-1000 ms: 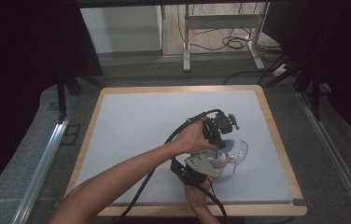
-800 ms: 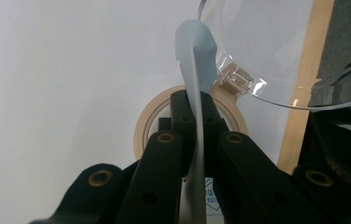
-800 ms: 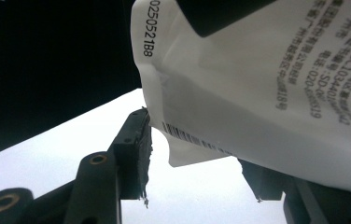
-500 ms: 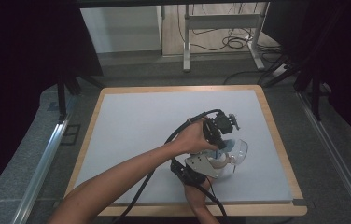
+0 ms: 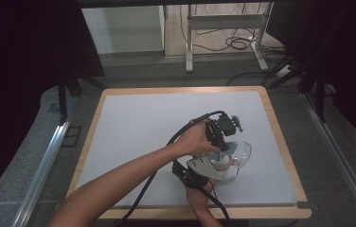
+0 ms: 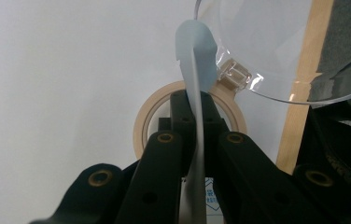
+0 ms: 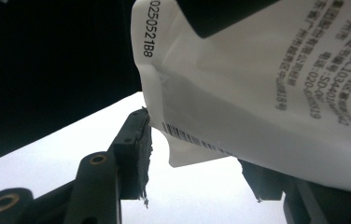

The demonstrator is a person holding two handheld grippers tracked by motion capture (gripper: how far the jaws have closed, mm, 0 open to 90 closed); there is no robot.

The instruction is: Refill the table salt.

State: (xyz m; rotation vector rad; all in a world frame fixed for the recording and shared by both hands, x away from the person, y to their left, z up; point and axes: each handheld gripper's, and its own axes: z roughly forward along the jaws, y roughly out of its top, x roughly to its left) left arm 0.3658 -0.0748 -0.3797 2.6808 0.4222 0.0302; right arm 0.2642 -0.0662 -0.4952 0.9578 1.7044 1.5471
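My left gripper [image 6: 194, 100] is shut on the top edge of a thin pale-blue and white packet [image 6: 197, 60], which it holds edge-on above a roll of beige tape [image 6: 143, 119] lying on the table. In the high view the left gripper [image 5: 224, 145] points down beside a clear plastic bowl [image 5: 244, 153]. The same packet [image 7: 257, 93] shows its white printed back and barcode in the right gripper view. My right gripper [image 7: 201, 149] has its jaws apart, and the packet's lower corner hangs loose between them. The right gripper [image 5: 223, 168] lies low, just in front of the bowl.
The clear bowl [image 6: 276, 70] stands close to the table's wooden right edge [image 6: 304, 93]. The pale table top [image 5: 143, 127] spreads to the left and back. Black cables [image 5: 176, 142] trail from both grippers toward the front edge.
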